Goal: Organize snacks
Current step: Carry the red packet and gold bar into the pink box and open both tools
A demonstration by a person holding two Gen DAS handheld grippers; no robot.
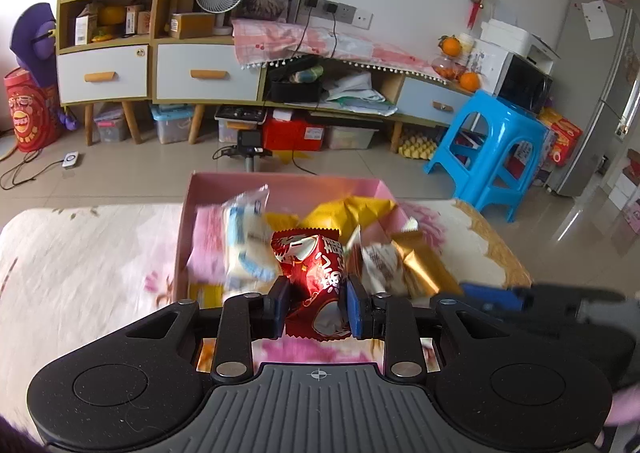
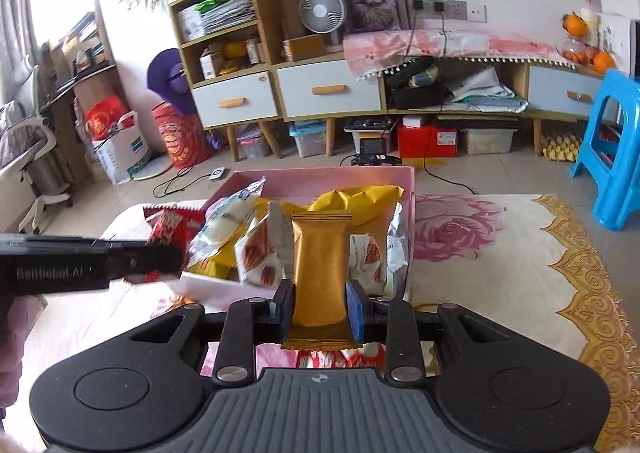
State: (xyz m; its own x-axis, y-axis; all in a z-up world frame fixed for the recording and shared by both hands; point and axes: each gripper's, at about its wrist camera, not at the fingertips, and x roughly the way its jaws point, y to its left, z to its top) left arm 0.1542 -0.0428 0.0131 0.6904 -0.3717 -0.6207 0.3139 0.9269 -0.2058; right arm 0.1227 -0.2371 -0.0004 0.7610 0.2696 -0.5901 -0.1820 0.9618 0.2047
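While over the pink box [image 2: 328,177], gold packet [image 2: 320,265] between right tongs [image 2: 320,307]

1 pink box [image 2: 408,181], 1 gold packet [image 2: 320,265], 1 red packet [image 1: 316,265] — 2 tools.

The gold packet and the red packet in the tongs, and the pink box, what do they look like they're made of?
Gold packet: probably metallised plastic film, satin sheen, crimped serrated ends.
Red packet: glossy foil-like plastic film, with bright glare and crinkles.
Pink box: looks like matte cardboard, with thin, straight, flat walls and no shine.
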